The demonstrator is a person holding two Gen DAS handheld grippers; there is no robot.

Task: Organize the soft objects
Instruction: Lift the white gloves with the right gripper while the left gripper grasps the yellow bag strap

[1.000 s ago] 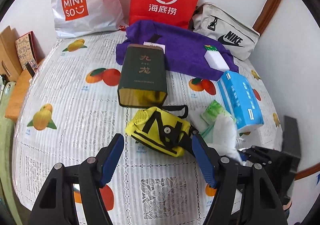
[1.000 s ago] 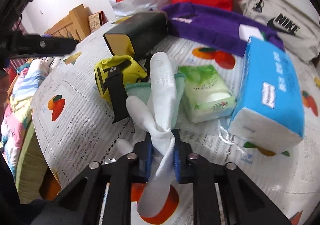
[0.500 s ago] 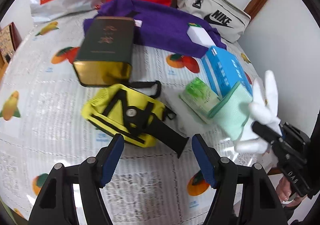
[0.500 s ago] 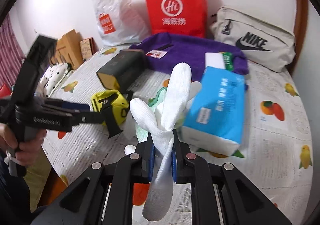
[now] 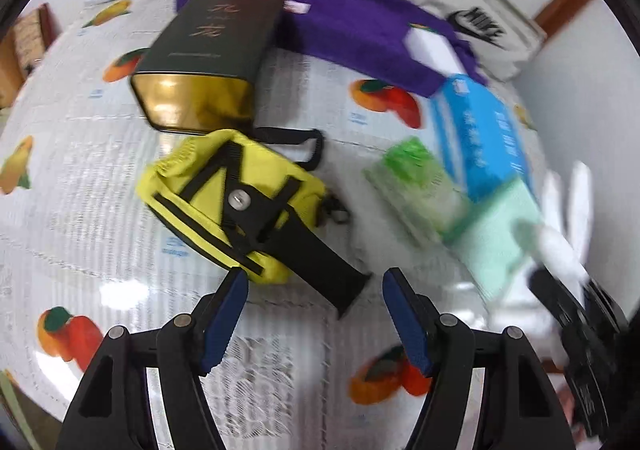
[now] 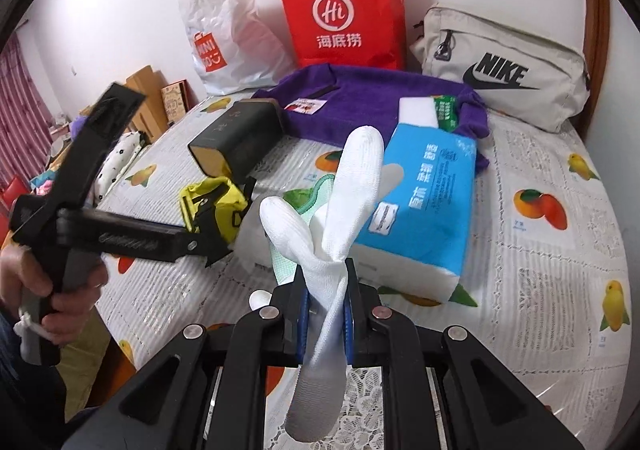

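Glove (image 6: 352, 186), white and limp, pinched in right tongs (image 6: 325, 314); left tongs (image 5: 314, 308) released.

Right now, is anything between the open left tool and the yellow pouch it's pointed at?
Nothing visible blocks it. The left tool stands open just short of the yellow pouch, whose black strap reaches into the gap between the pads. The right tool, shut on the white glove, is off to the side.

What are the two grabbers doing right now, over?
Right gripper shut on white glove. Left gripper open over yellow pouch, not touching. Nothing in the way.
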